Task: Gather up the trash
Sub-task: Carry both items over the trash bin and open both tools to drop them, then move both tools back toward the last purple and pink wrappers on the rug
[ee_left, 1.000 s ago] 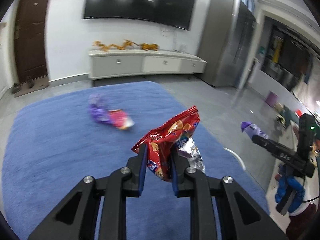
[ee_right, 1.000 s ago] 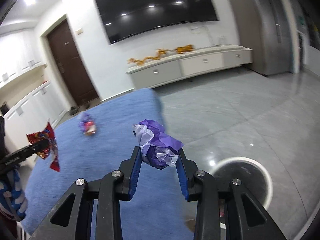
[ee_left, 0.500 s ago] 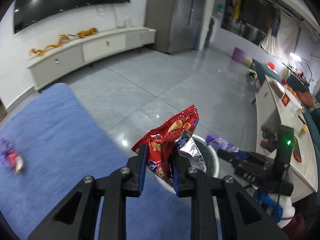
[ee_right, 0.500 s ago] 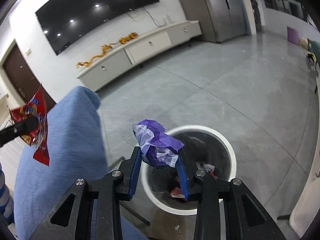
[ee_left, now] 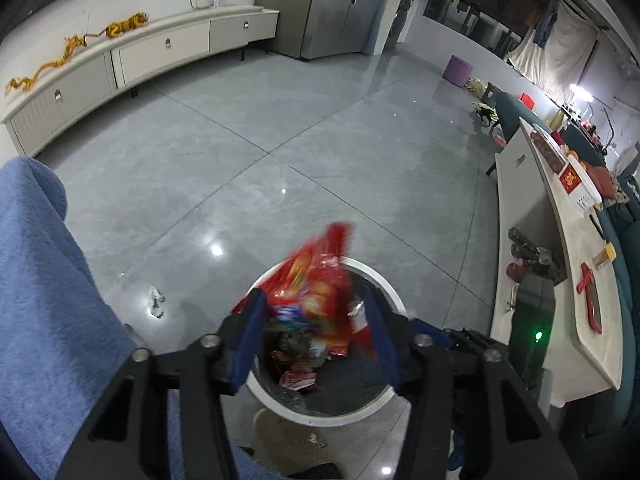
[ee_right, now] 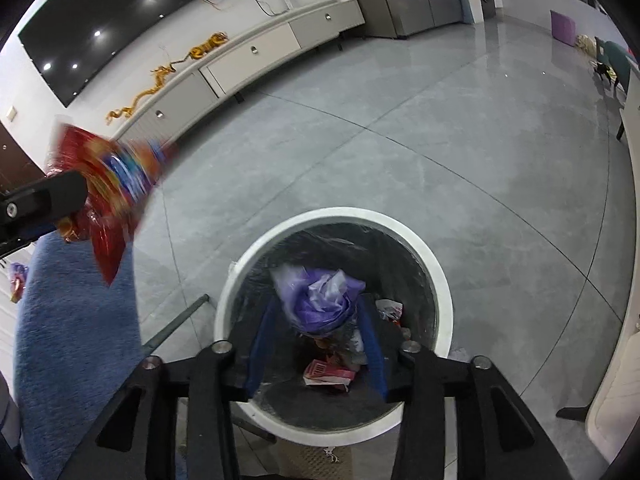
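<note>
Two claws hang over one white-rimmed trash bin (ee_right: pixel 334 216) on the grey floor. The left claw (ee_left: pixel 316 330), jaws just parted, stands loose around one blurred red snack bag (ee_left: pixel 316 280); the right claw (ee_right: pixel 316 344), also just opening, lets one purple wrapper (ee_right: pixel 320 300) go above the bin's litter. One more wrapper (ee_right: pixel 17 280) lies on the blue rug (ee_right: pixel 76 340) beside the bin.

Background furnishings: long white media cabinet (ee_left: pixel 160 48) at 11 o'clock, bearing a golden dragon ornament (ee_left: pixel 72 46); steel refrigerator (ee_left: pixel 328 4) at 12 o'clock; purple stool (ee_left: pixel 459 70) at 1 o'clock; wall-mounted television (ee_right: pixel 120 12), right wrist view, 11 o'clock.
</note>
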